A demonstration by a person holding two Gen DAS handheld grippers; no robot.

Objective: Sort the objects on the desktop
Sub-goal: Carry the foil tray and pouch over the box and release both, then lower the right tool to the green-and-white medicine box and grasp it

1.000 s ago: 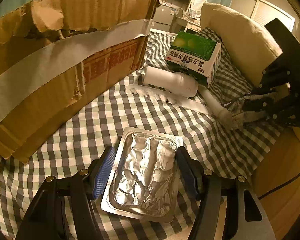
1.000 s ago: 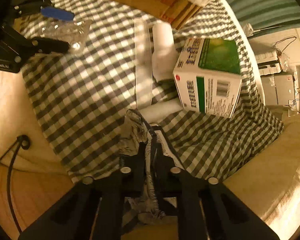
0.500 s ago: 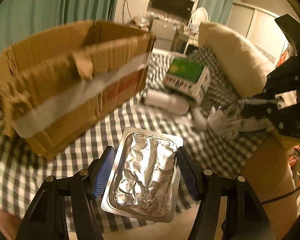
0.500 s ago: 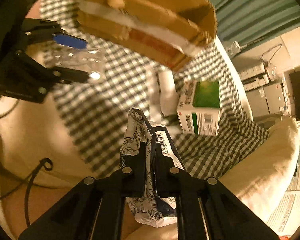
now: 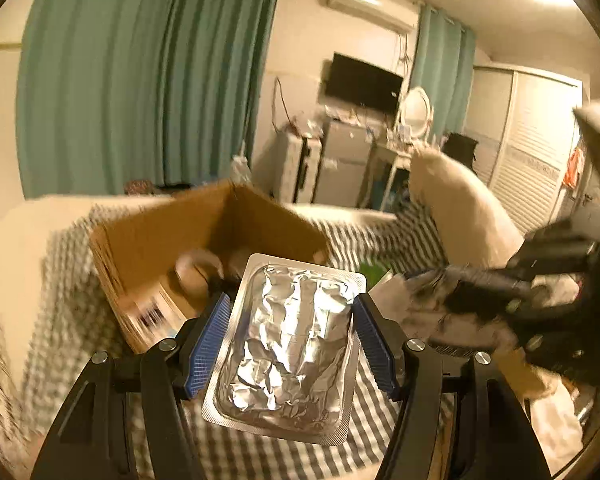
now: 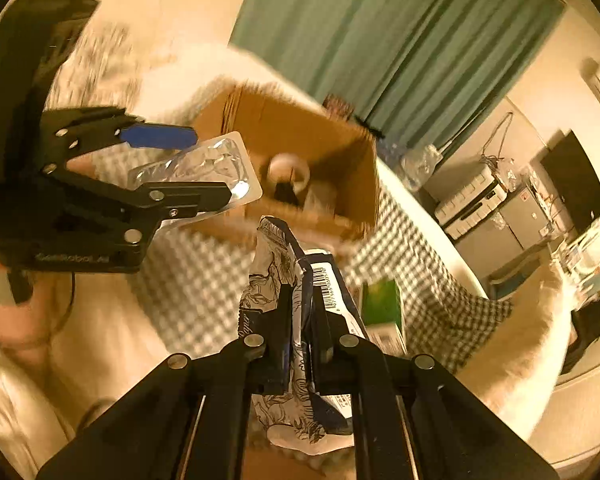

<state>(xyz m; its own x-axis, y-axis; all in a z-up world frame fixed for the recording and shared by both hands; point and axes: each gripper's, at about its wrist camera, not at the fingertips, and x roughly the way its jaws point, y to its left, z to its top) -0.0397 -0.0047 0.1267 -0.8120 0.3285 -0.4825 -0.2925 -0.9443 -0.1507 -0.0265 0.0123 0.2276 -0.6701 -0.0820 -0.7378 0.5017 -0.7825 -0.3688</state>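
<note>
My left gripper [image 5: 290,340] is shut on a silver foil blister pack [image 5: 288,344], its blue pads pressing both long edges; it hangs in the air in front of the open cardboard box [image 5: 148,240]. In the right wrist view the same left gripper [image 6: 188,168] and blister pack [image 6: 204,172] sit at the left, beside the cardboard box [image 6: 292,128]. My right gripper [image 6: 300,320] is shut on a crumpled black-and-white printed packet [image 6: 278,264] with a barcode. That packet [image 5: 424,300] and the right gripper show blurred at the right of the left wrist view.
The box holds a tape roll [image 5: 196,268] and other items. A green-and-white carton [image 6: 382,308] lies on the checked cloth [image 6: 204,292]. A cream cushion [image 5: 460,208] stands at the back right. Teal curtains, a TV and cabinets fill the room behind.
Both grippers have risen well above the checked cloth with their loads still held. The views now look into the open top of the box, and the carton and white bottle have dropped out of the left view.
</note>
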